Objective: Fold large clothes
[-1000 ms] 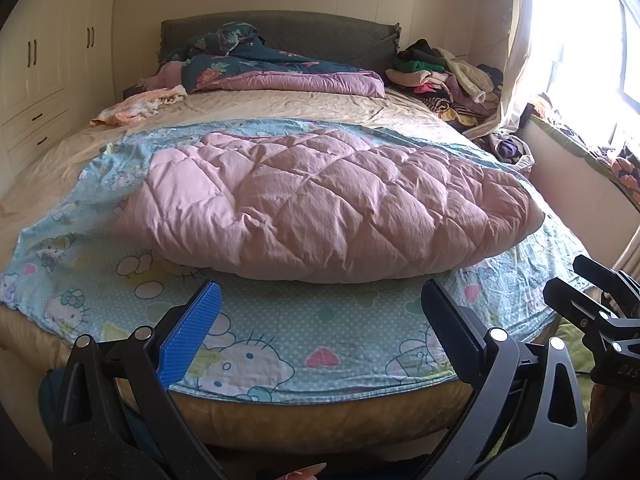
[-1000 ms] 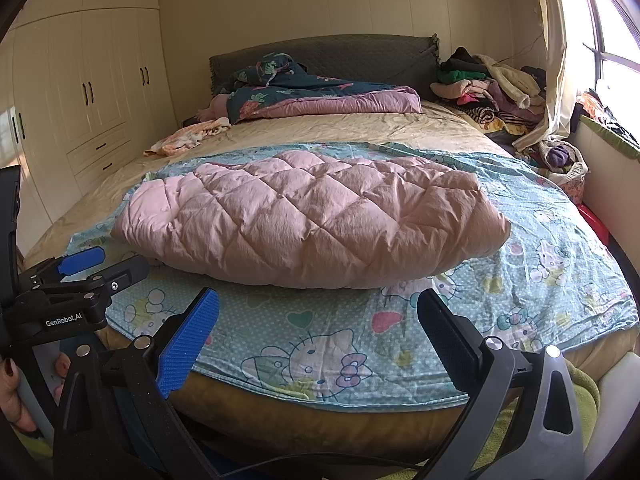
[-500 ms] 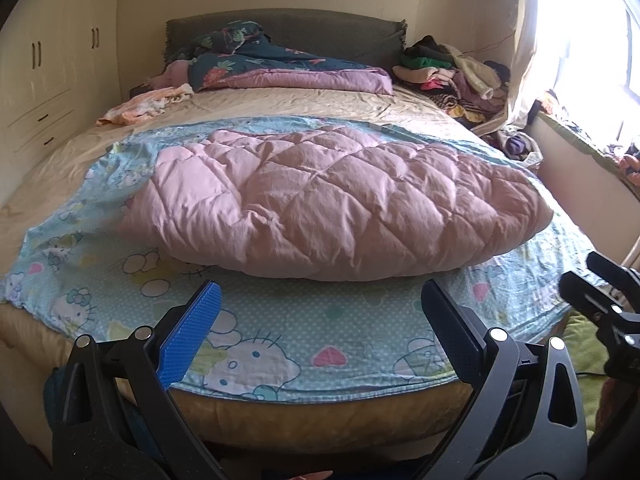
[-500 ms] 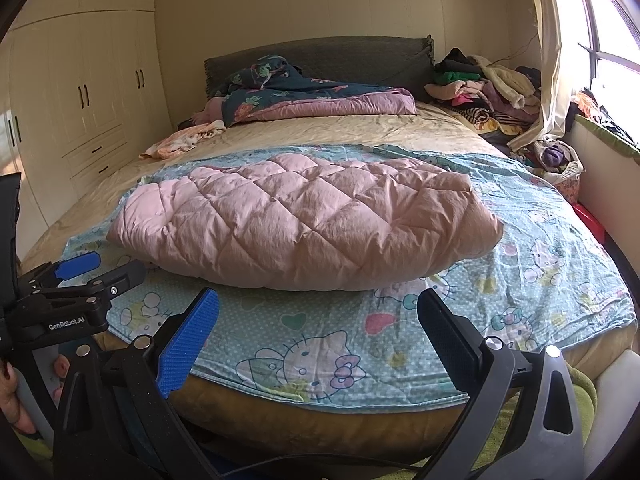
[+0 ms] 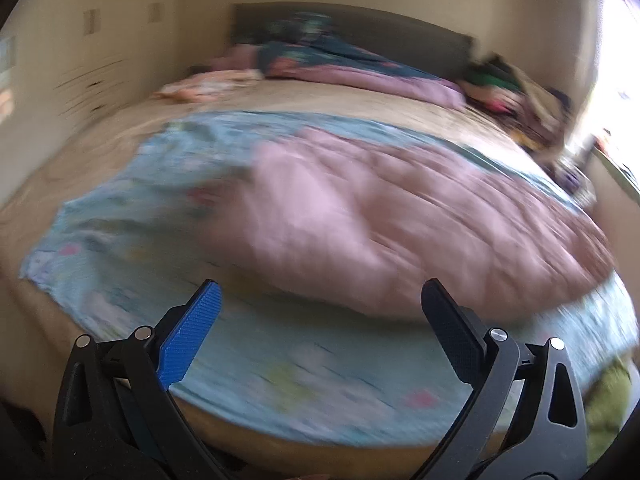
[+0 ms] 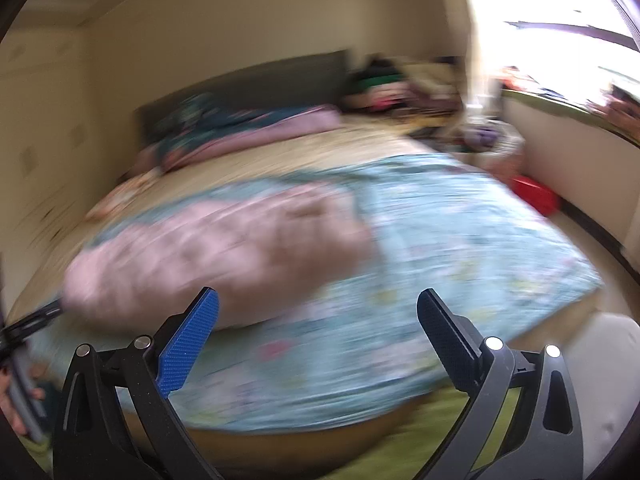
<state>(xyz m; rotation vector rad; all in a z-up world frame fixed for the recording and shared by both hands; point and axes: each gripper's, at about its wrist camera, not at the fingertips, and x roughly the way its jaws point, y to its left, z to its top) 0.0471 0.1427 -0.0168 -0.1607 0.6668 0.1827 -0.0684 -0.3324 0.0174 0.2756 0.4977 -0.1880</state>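
While both views are motion-blurred, the left gripper [image 5: 318, 312] and right gripper [image 6: 318, 320] show jaws spread wide, empty. The pink quilted comforter [image 5: 400, 224] lies mid-bed on a blue cartoon-print sheet [image 6: 460, 248]. Best approach: pinch both near corners evenly.

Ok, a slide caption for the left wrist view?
Blurred: open left gripper facing pink quilt on blue sheet.

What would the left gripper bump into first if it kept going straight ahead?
Probably the blue cartoon-print sheet at the bed's near edge, just before the pink quilted blanket. The left gripper has its jaws open; blur makes depth uncertain.
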